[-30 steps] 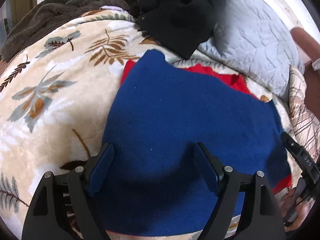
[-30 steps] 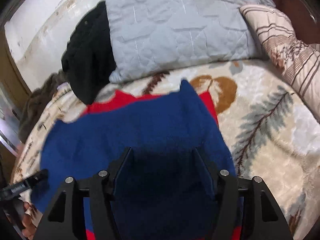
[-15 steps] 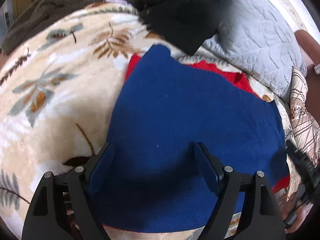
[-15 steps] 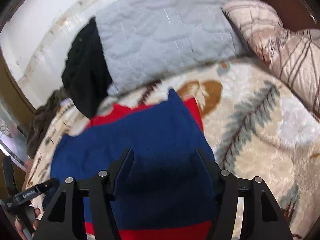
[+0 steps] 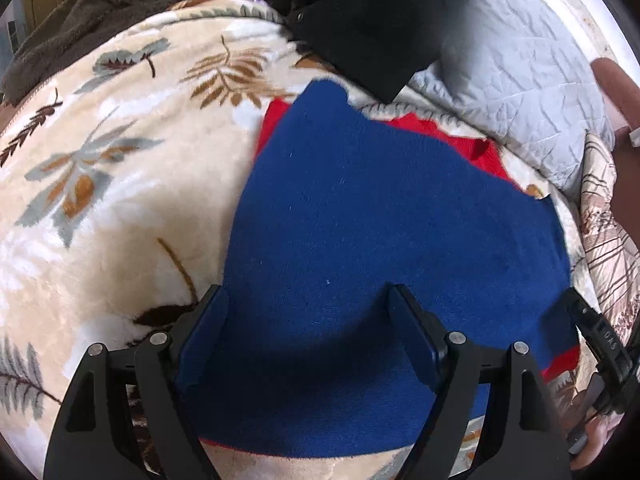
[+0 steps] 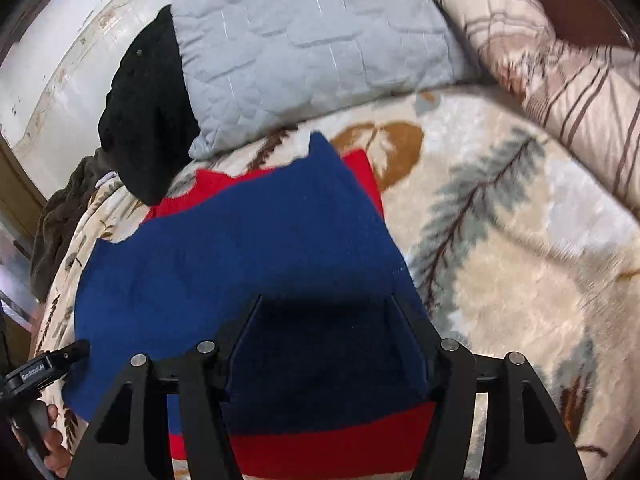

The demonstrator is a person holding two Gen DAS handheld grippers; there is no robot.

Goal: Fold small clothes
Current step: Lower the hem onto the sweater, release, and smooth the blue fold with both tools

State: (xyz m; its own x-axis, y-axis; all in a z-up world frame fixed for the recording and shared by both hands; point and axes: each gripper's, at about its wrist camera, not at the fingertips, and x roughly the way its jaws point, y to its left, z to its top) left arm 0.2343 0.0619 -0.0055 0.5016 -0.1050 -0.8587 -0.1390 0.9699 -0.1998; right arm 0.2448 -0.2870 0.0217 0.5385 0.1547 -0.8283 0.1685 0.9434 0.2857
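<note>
A small blue garment with red trim [image 5: 380,220] lies flat on the leaf-patterned blanket; it also shows in the right wrist view [image 6: 248,256]. Red fabric shows at its far edge [image 5: 420,128] and as a band at its near edge [image 6: 328,440]. My left gripper [image 5: 306,304] is open, its jaws wide apart above the garment's near left part, holding nothing. My right gripper [image 6: 326,312] is open above the garment's near right part, holding nothing. The other gripper's body shows at each view's edge.
A grey quilted pillow [image 6: 312,48] and a black garment [image 5: 372,12] lie beyond the blue one. A dark brown blanket [image 5: 120,12] is at the far left. A striped pillow [image 6: 560,68] lies at the right. The blanket [image 6: 520,260] spreads to the right.
Both grippers stay open over the garment. The views shifted slightly; the right wrist view rose then settled back, with a red band now showing at the garment's near edge.
</note>
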